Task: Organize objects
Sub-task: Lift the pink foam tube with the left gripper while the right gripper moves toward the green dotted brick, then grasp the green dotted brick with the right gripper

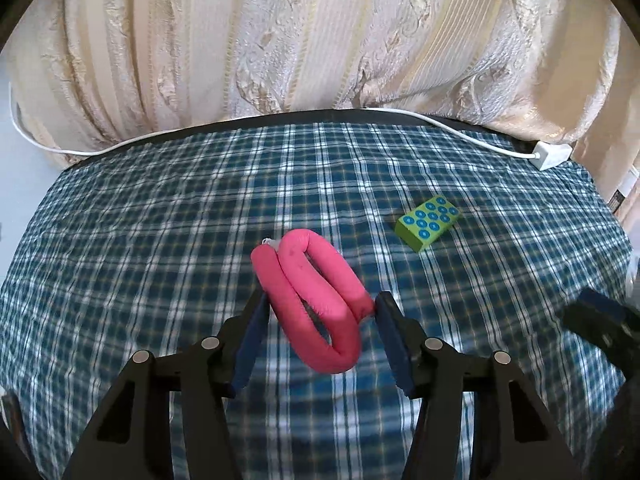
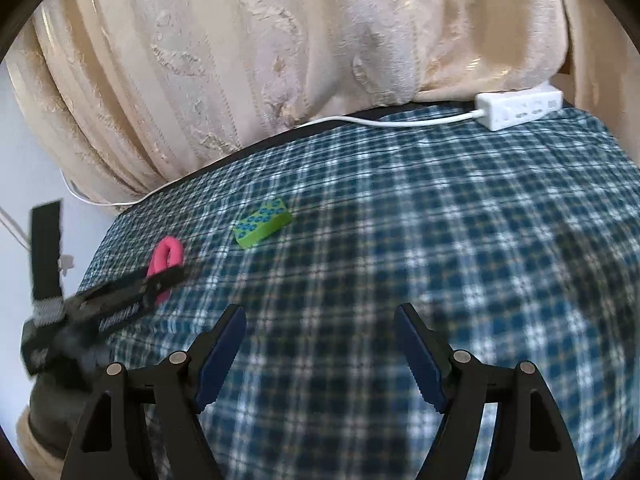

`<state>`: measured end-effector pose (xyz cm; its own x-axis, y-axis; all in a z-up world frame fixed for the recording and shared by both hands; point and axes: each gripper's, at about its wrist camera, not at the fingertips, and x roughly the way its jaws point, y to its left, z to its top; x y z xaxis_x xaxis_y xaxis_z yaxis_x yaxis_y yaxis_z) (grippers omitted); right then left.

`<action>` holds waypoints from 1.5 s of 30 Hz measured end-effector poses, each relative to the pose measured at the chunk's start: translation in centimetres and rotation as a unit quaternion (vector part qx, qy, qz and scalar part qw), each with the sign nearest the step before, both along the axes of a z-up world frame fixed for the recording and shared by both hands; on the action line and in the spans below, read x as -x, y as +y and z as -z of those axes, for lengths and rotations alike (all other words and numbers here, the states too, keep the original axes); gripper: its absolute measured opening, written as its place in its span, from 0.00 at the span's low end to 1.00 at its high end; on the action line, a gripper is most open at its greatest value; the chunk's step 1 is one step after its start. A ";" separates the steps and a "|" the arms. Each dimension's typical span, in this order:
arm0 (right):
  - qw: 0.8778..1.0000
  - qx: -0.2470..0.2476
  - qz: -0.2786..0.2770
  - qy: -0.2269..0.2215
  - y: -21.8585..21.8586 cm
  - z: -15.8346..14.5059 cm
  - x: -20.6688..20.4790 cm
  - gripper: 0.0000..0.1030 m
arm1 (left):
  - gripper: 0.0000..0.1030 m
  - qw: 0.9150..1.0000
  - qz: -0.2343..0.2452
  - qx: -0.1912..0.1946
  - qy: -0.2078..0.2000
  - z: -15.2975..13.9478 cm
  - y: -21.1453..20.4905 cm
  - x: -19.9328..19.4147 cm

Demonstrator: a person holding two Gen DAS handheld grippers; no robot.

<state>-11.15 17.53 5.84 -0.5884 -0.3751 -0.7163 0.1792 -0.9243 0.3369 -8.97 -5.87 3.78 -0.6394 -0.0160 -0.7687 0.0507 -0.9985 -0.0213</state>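
Note:
A pink foam tube bent into a loop (image 1: 316, 300) sits between the blue pads of my left gripper (image 1: 320, 308), which press its two sides above the checked cloth. It also shows in the right wrist view (image 2: 166, 258), partly behind the left gripper body. A green block with blue dots (image 1: 427, 222) lies on the cloth to the right and farther back, and shows in the right wrist view (image 2: 262, 222). My right gripper (image 2: 320, 320) is open and empty over the cloth.
A blue-and-white checked cloth (image 1: 160, 220) covers the table. A cream curtain (image 1: 280, 40) hangs behind it. A white power strip (image 2: 518, 110) with its cable (image 1: 460, 128) lies along the back edge at the right.

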 end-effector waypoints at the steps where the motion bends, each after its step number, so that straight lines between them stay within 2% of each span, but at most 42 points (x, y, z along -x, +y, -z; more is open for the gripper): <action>1: 1.000 -0.004 -0.001 0.000 -0.4 0.1 0.3 0.77 | 0.54 1.000 -0.002 -0.003 0.002 -0.1 -0.2 -0.4; 5: 1.000 -0.012 -0.013 -0.005 -2.3 0.7 2.3 0.77 | 0.54 1.000 -0.013 -0.011 0.011 -0.4 -1.0 -1.5; 12: 0.999 0.005 -0.031 -0.037 -4.9 2.3 5.8 0.77 | 0.54 0.999 -0.028 -0.025 0.024 -0.9 -2.2 -1.9; 21: 0.999 0.000 -0.030 -0.039 -7.2 3.1 9.4 0.77 | 0.54 0.998 -0.041 -0.045 0.020 -1.1 -3.6 -2.4; 28: 0.999 -0.008 -0.034 -0.035 -9.3 3.2 11.6 0.77 | 0.54 0.998 -0.046 -0.047 0.022 -1.3 -3.7 -2.5; 32: 0.999 -0.028 -0.036 -0.027 -10.5 3.3 12.3 0.77 | 0.54 0.998 -0.045 -0.044 0.020 -1.2 -3.6 -2.4; 35: 0.997 -0.063 -0.042 -0.016 -11.6 3.4 12.4 0.77 | 0.54 0.998 -0.045 -0.042 0.016 -0.9 -3.4 -2.4; 37: 0.994 -0.099 -0.045 -0.006 -12.4 3.6 12.2 0.73 | 0.54 0.998 -0.044 -0.041 0.015 -0.8 -3.2 -2.3; 40: 0.988 -0.145 -0.045 0.008 -13.0 3.7 11.9 0.57 | 0.54 0.998 -0.041 -0.039 0.015 -0.8 -3.1 -2.3; 45: 0.986 -0.159 -0.044 0.013 -12.6 3.6 11.6 0.30 | 0.54 0.998 -0.040 -0.040 0.015 -0.8 -3.1 -2.4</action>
